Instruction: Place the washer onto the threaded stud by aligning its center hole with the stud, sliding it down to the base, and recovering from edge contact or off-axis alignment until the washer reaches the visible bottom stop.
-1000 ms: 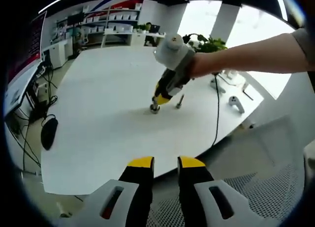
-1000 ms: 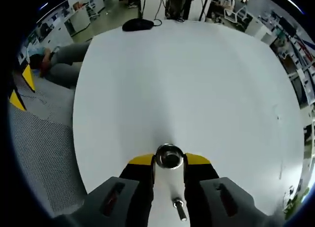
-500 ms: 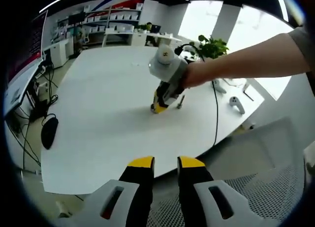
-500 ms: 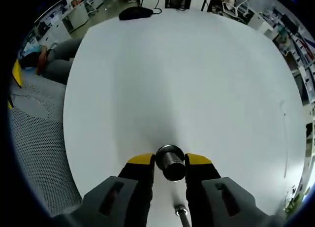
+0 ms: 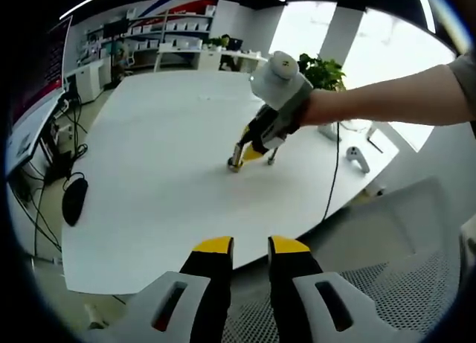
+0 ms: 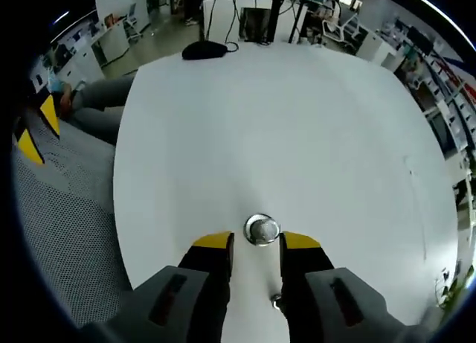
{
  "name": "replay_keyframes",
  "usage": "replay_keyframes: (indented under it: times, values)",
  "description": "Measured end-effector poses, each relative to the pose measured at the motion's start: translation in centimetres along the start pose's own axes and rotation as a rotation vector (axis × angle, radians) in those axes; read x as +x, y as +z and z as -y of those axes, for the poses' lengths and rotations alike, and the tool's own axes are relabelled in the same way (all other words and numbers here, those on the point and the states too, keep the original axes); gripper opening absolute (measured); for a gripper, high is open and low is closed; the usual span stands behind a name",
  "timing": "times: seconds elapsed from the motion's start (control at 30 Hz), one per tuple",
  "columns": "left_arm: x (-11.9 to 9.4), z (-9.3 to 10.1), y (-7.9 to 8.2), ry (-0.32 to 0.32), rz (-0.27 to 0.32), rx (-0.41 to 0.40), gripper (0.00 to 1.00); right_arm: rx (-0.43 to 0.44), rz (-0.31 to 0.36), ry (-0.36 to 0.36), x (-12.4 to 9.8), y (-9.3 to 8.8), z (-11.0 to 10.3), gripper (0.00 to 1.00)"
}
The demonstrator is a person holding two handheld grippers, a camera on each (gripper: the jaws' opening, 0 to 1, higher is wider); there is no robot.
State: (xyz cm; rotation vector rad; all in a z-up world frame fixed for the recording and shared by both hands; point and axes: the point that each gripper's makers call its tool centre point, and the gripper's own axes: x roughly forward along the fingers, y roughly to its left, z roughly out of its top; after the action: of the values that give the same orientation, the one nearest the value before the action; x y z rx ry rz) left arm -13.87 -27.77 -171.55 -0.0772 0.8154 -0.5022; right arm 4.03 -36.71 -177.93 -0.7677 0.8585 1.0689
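Observation:
The washer (image 6: 262, 229), a small shiny metal ring, rests on the white table (image 6: 282, 120) just ahead of my right gripper's (image 6: 257, 241) yellow fingertips. It touches the right tip and a sliver of table shows beside the left one. The jaws stand apart and are not pinched on it. The threaded stud (image 6: 276, 304) stands lower down between those jaws. In the left gripper view, a person's hand holds the right gripper (image 5: 239, 158) tilted over the washer (image 5: 234, 164), and the stud (image 5: 271, 158) stands upright just to its right. My left gripper (image 5: 251, 246) hangs open and holds nothing, off the table's near edge.
A black mouse (image 5: 74, 200) lies near the table's left edge. A black cable (image 5: 329, 172) runs across the right side, past a grey controller (image 5: 358, 158). A mesh chair (image 5: 387, 298) stands below the near edge. Another mouse (image 6: 204, 50) lies at the far edge.
The right gripper has lifted and tilted back. The washer, which sat large between its fingertips, now looks smaller, just ahead of them on the table. The left gripper has not moved.

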Motion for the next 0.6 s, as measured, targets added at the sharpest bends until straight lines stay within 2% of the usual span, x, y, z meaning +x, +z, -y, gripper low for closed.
replay_keyframes:
  times: [0.1,0.17,0.27,0.33,0.4,0.47,0.6]
  values:
    - [0.0,0.1,0.0,-0.005,0.003,0.001,0.16,-0.011,0.071,-0.079,-2.3,-0.4,0.8,0.26]
    - [0.0,0.1,0.0,-0.007,0.004,0.002,0.16,0.012,0.083,-0.099,-3.3,-1.1,1.0,0.26]
    - [0.0,0.1,0.0,-0.008,0.004,0.004,0.16,0.067,0.149,-0.158,-5.4,-1.6,2.3,0.26]
    - [0.0,0.1,0.1,-0.008,0.006,0.004,0.16,0.139,0.162,-0.160,-6.7,-2.4,2.2,0.27]
    - [-0.1,0.1,0.1,-0.007,0.009,0.002,0.16,0.178,0.207,-0.179,-8.2,-2.8,2.1,0.27]
    - [-0.1,0.1,0.2,-0.007,0.015,-0.001,0.16,0.194,0.251,-0.208,-9.9,-3.2,1.8,0.27]
    - [-0.2,0.1,0.3,-0.007,0.021,-0.001,0.16,0.190,0.294,-0.244,-12.1,-4.8,1.0,0.27]
